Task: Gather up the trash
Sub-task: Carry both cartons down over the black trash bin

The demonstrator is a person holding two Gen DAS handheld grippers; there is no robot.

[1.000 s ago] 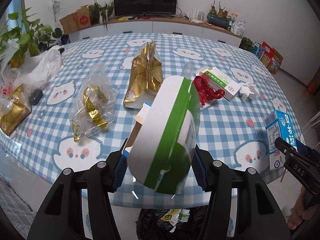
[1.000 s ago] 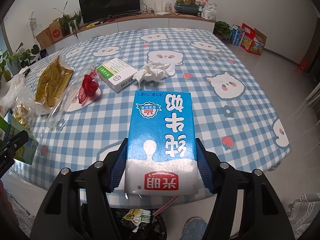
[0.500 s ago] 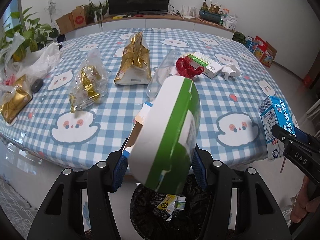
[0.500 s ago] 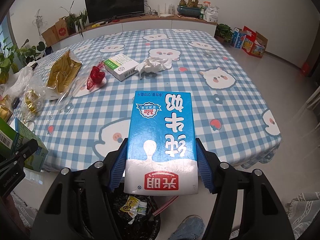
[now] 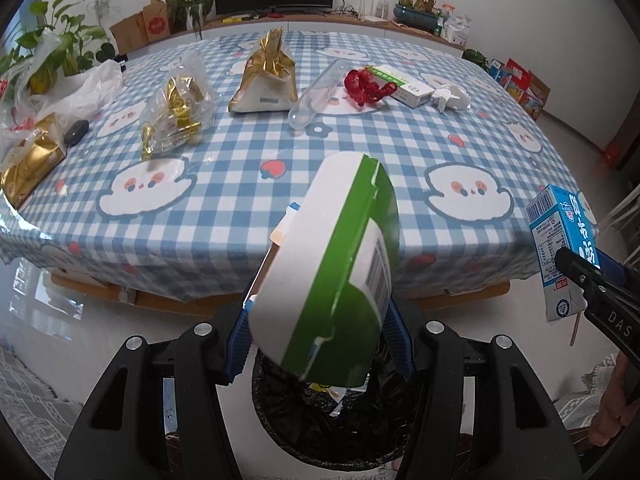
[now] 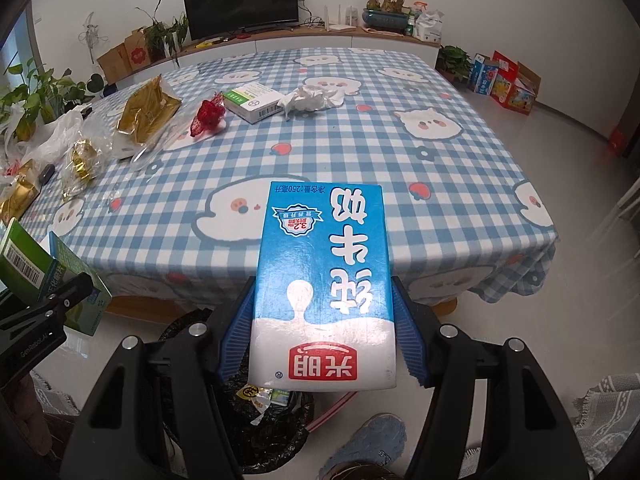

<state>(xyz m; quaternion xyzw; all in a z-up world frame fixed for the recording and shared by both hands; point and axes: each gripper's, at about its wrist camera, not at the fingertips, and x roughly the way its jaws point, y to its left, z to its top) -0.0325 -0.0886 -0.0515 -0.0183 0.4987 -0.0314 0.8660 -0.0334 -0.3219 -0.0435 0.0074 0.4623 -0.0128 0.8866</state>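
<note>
My left gripper (image 5: 318, 334) is shut on a green and white carton (image 5: 326, 276), tilted, held off the table's near edge above a bin lined with a black bag (image 5: 332, 424). My right gripper (image 6: 322, 342) is shut on a blue and white milk carton (image 6: 324, 280), held upside down over the same bin (image 6: 264, 420). In the left wrist view the milk carton (image 5: 560, 240) shows at the right edge; in the right wrist view the green carton (image 6: 44, 276) shows at the left edge. Some litter lies inside the bin.
On the blue checked tablecloth (image 5: 248, 168) lie gold bags (image 5: 266, 76), a clear bag with gold wrappers (image 5: 176, 108), a clear tube (image 5: 318, 92), red netting (image 5: 366, 86), a white and green box (image 6: 252, 102) and crumpled tissue (image 6: 312, 98). A shoe (image 6: 368, 444) stands beside the bin.
Both grippers have drawn back from over the table to beyond its near edge, still holding their cartons. The bin below has come into fuller view.
</note>
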